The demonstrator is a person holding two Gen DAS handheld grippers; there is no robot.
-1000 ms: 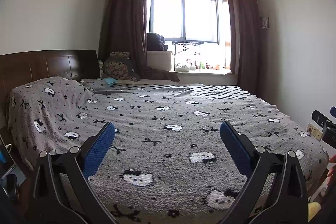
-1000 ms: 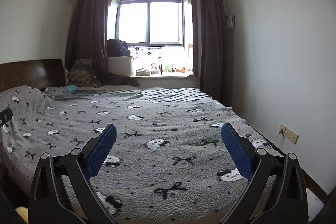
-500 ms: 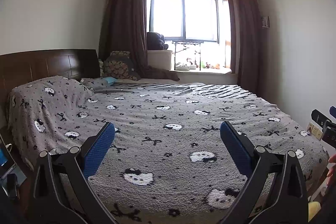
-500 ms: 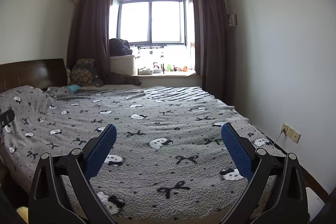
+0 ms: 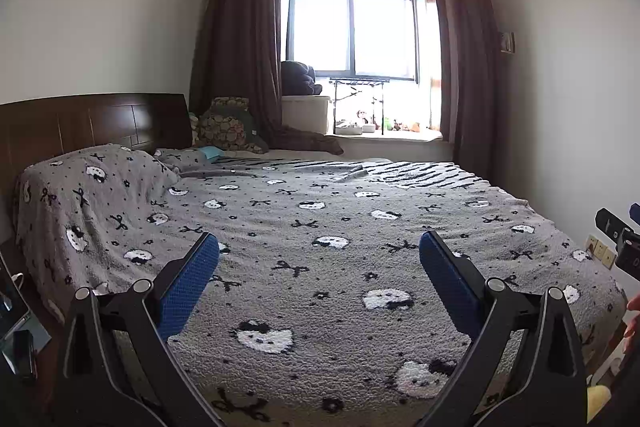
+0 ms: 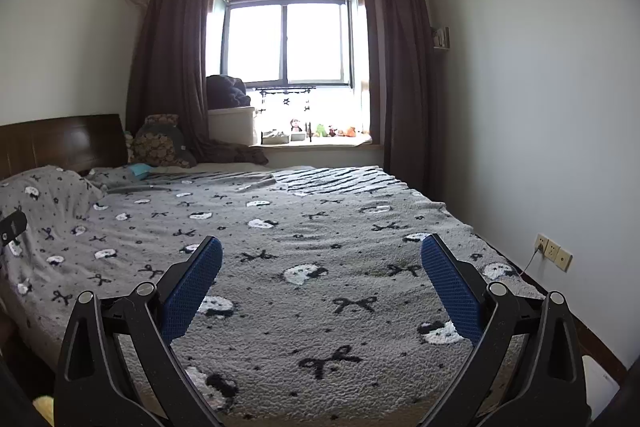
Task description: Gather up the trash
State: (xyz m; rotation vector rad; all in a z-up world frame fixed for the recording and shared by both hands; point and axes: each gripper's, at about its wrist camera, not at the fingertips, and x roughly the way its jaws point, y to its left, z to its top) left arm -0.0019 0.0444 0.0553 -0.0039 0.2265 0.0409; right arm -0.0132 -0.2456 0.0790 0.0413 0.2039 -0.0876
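No trash shows clearly in either view. My left gripper [image 5: 319,251] is open, its blue pads [image 5: 188,287] wide apart over the near end of a bed [image 5: 320,211] with a grey blanket printed with cats and bows. My right gripper [image 6: 321,253] is open too and holds nothing above the same bed [image 6: 320,227]. A small light-blue item [image 5: 211,151] lies near the pillows at the head; what it is I cannot tell. The right gripper's tip [image 5: 616,239] pokes into the left wrist view at the right edge.
A dark wooden headboard [image 5: 92,119] stands on the left. A windowsill [image 6: 316,141] with small figures and a white box [image 6: 232,125] runs along the back wall. Wall sockets [image 6: 554,251] sit low on the right wall. A phone-like device [image 5: 24,351] lies beside the bed, lower left.
Both views have drifted only slightly; the right wrist view has tilted a little downward and rightward. Both grippers stay open and empty.
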